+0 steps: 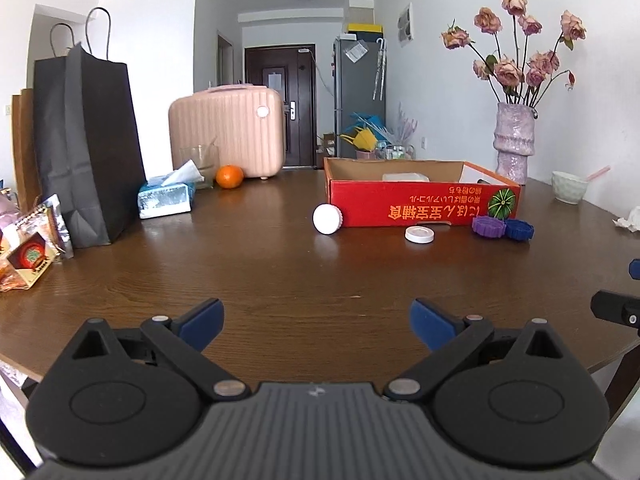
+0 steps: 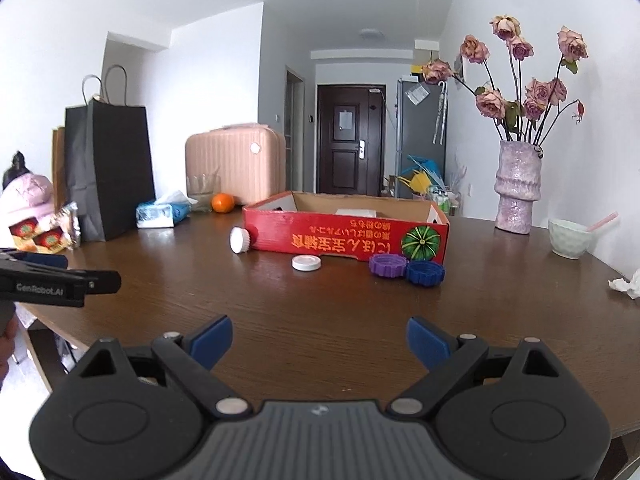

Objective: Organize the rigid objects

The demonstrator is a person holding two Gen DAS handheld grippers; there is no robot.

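A red cardboard box (image 1: 420, 202) (image 2: 344, 236) sits open on the brown table, with a white item inside. In front of it lie a white cap on its edge (image 1: 327, 219) (image 2: 240, 240), a flat white lid (image 1: 419, 235) (image 2: 306, 263), a purple cap (image 1: 488, 226) (image 2: 387, 265) and a blue cap (image 1: 519, 229) (image 2: 425, 273). My left gripper (image 1: 316, 322) is open and empty, well short of the caps. My right gripper (image 2: 319, 342) is open and empty near the table's front edge.
A black paper bag (image 1: 86, 140), tissue pack (image 1: 166, 196), orange (image 1: 229, 176) and pink case (image 1: 228, 132) stand at the left and back. A vase of roses (image 1: 514, 140) and a bowl (image 1: 570, 186) stand right. Snack packets (image 1: 32, 252) lie far left.
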